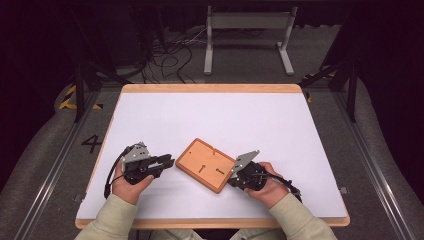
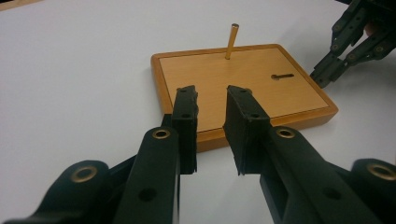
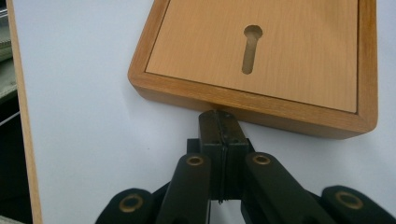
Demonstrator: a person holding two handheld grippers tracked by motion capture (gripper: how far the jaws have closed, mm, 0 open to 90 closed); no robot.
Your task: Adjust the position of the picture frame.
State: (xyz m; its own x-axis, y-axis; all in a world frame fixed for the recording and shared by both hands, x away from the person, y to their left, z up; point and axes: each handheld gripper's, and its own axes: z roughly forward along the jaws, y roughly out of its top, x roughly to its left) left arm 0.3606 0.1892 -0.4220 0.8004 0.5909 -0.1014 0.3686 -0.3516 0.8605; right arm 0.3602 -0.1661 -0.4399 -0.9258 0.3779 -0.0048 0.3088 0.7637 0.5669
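A wooden board (image 1: 205,165) with a raised rim lay flat on the white tabletop (image 1: 210,120), turned at an angle, between the two grippers. Its inset face carried a keyhole-shaped slot (image 3: 251,48), and a thin brass-coloured peg (image 2: 231,41) stood upright near the edge of the board farthest from the left gripper.

The left gripper (image 2: 212,100), held in the person's left hand (image 1: 128,184), sat just beside the board's near corner with its jaws apart by a narrow gap, nothing between them, the tips reaching over the rim. The right gripper (image 3: 221,122), in the right hand (image 1: 270,189), had its jaws pressed together, empty, with their tip touching or almost touching the outer side of the rim; which of the two could not be told. In the left gripper view, the right gripper showed beyond the board's far corner. Cream sleeves (image 1: 112,220) came in at the near edge of the table.

The tabletop was plain white with a light wooden border (image 1: 210,88). Around it lay grey carpeted floor (image 1: 45,165), with a metal rail (image 1: 57,167) outside the left gripper and another outside the right. Beyond the far edge of the table stood a pale metal stand (image 1: 248,35) and a tangle of black cables (image 1: 167,55), with yellow-black tape (image 1: 70,100) at the far left, and the background was dark
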